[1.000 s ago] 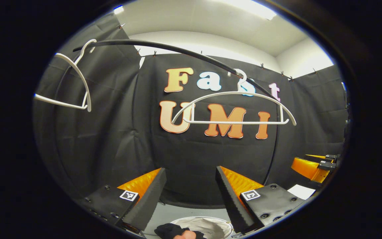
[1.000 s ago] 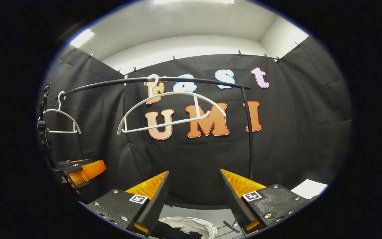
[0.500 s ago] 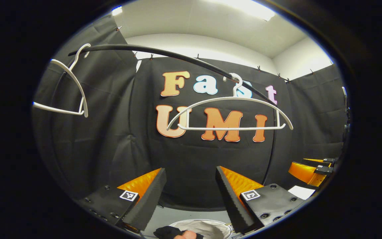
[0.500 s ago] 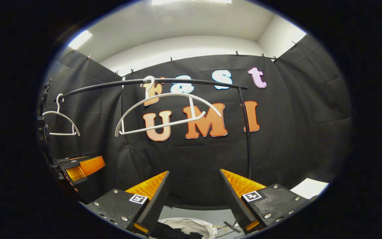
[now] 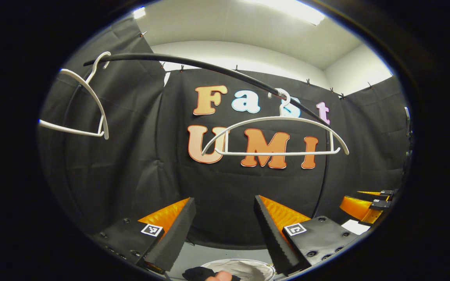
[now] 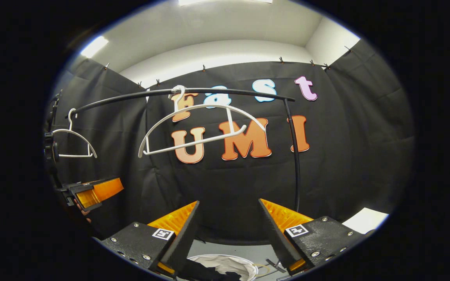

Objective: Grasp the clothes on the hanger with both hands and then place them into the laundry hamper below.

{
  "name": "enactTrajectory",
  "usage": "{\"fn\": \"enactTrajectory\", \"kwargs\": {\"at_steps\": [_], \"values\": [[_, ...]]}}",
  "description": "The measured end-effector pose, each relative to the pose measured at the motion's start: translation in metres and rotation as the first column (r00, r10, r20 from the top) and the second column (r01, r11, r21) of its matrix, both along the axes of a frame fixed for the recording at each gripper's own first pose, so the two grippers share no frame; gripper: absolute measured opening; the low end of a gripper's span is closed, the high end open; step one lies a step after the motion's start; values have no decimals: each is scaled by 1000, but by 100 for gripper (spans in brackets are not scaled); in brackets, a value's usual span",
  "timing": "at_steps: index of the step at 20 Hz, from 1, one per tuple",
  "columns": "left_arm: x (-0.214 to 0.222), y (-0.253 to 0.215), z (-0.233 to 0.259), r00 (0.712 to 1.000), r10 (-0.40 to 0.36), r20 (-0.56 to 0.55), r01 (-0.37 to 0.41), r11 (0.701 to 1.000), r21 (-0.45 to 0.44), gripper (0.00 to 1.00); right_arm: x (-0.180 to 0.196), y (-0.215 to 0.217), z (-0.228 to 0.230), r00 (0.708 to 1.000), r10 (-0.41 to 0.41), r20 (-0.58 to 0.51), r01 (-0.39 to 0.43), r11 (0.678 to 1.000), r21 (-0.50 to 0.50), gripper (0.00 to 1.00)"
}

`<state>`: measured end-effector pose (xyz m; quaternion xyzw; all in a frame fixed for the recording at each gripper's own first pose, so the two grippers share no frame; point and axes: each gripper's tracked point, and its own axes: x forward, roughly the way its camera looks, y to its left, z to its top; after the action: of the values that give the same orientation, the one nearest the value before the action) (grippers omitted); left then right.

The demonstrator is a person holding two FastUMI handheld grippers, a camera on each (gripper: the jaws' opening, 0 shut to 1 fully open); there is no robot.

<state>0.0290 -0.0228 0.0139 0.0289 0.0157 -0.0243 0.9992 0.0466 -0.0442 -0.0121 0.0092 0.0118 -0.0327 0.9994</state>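
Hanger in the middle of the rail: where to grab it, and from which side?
Take the hanger by its bottom bar: straight, thin, about level, bare, with a free gap above. Come from the front and slightly below with the open left tongs, turned so one finger goes over and one under. It hangs from the rail and will probably swing.

A curved black rail [image 5: 209,66] spans the booth overhead.
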Motion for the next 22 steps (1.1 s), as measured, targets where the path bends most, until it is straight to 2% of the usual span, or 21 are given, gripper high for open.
{"fn": "enactTrajectory", "kwargs": {"at_steps": [13, 14, 22], "values": [[3, -2, -1, 1000, -2, 3, 2, 1000, -4, 94, 1, 2, 4, 1000, 4, 16, -4, 1000, -8, 97], [2, -1, -1, 1000, -2, 2, 2, 1000, -3, 94, 1, 3, 3, 1000, 6, 15, -6, 1000, -7, 88], [6, -2, -3, 1000, 0, -2, 0, 1000, -8, 94, 3, 5, 0, 1000, 13, 8, -13, 1000, -2, 88]]}}
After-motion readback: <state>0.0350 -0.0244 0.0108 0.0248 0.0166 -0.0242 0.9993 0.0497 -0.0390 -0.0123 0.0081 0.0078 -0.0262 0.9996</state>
